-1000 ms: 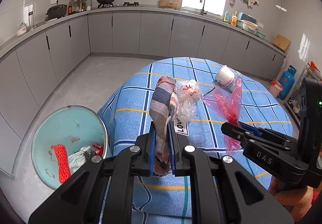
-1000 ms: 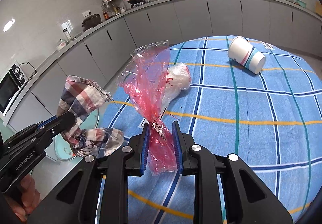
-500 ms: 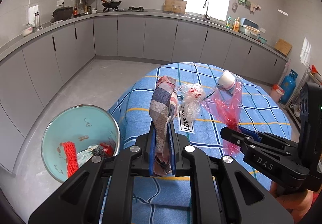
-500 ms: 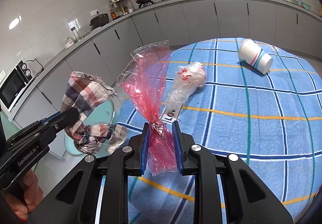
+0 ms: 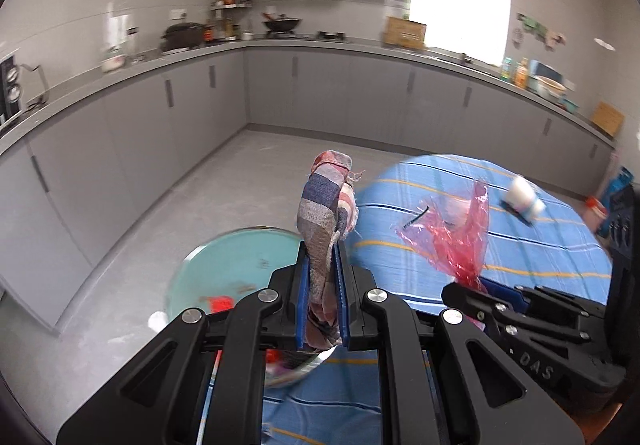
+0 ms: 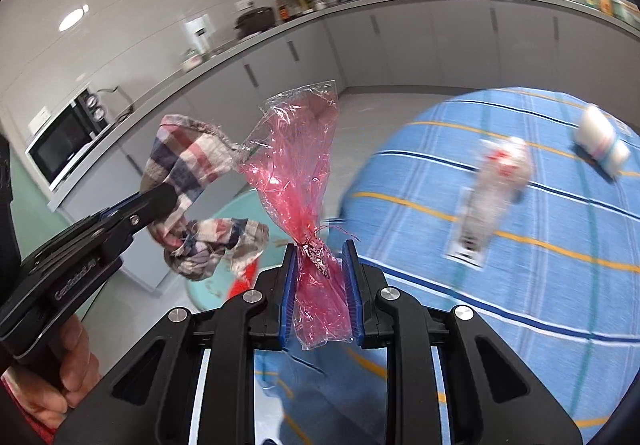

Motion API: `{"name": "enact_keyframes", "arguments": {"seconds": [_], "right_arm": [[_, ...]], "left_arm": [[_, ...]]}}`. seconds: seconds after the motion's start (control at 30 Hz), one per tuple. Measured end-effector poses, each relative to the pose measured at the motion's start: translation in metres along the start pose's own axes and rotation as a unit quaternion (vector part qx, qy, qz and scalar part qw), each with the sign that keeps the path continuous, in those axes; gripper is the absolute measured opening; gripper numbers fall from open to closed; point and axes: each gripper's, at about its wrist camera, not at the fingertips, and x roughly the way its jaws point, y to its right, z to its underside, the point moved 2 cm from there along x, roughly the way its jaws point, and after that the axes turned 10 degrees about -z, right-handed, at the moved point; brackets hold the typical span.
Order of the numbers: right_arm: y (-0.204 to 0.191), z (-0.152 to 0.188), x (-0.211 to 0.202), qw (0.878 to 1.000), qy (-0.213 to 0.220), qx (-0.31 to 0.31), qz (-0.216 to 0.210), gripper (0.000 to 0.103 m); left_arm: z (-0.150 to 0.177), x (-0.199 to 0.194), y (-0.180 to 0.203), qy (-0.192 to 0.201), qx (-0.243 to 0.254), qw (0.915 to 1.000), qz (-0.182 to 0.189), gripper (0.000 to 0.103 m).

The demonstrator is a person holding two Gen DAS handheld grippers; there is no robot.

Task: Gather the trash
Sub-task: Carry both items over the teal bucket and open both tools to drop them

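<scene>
My left gripper [image 5: 323, 257] is shut on a plaid rag [image 5: 326, 205] that sticks up between its blue pads; the same plaid rag [image 6: 192, 173] shows in the right wrist view, where the left gripper [image 6: 160, 201] enters from the left. My right gripper [image 6: 320, 257] is shut on a crinkled red plastic bag [image 6: 298, 173], also seen as the red plastic bag [image 5: 460, 241] at the right of the left wrist view. Both hang above a teal trash bin [image 5: 236, 269] on the floor beside the table. A clear wrapper [image 6: 496, 185] and a paper cup [image 6: 602, 149] lie on the blue checked tablecloth [image 6: 540, 265].
Grey kitchen cabinets [image 5: 320, 93] line the walls under a counter with pots and bottles. A microwave [image 6: 64, 141] stands at the left. Bare grey floor [image 5: 180, 205] lies between the cabinets and the table. A hand [image 6: 60, 373] grips the left tool.
Both grippers have swung left off the table toward the bin, carrying the rag and the red bag. The bin now sits under the left gripper, and the table has slid to the right.
</scene>
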Motion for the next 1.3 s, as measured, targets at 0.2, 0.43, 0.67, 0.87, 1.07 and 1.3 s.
{"name": "enact_keyframes", "arguments": {"seconds": [0.2,0.43,0.67,0.87,1.07,1.3], "right_arm": [[-0.026,-0.009,0.053,0.999,-0.024,-0.001,-0.026,0.024],[-0.034,-0.008,0.1,0.998,-0.05,0.003,-0.035,0.025],[-0.021,-0.002,0.119,0.997,-0.058,0.0,-0.041,0.042],[-0.01,-0.004,0.107,0.998,-0.046,0.006,-0.032,0.042],[0.005,-0.017,0.077,1.0,-0.009,0.004,-0.011,0.042],[0.039,-0.031,0.031,0.999,0.037,0.008,0.039,0.05]], "left_arm": [[0.004,0.03,-0.042,-0.027,-0.03,0.9984,-0.04,0.012],[0.021,0.065,-0.067,-0.068,-0.049,0.9943,-0.065,0.013],[0.028,0.083,-0.081,-0.078,-0.05,0.9914,-0.093,0.032],[0.025,0.085,-0.083,-0.073,-0.05,0.9902,-0.108,0.05],[0.015,0.082,-0.058,-0.065,-0.035,0.9926,-0.096,0.059],[0.0,0.078,-0.011,-0.052,-0.006,0.9962,-0.069,0.073]]}}
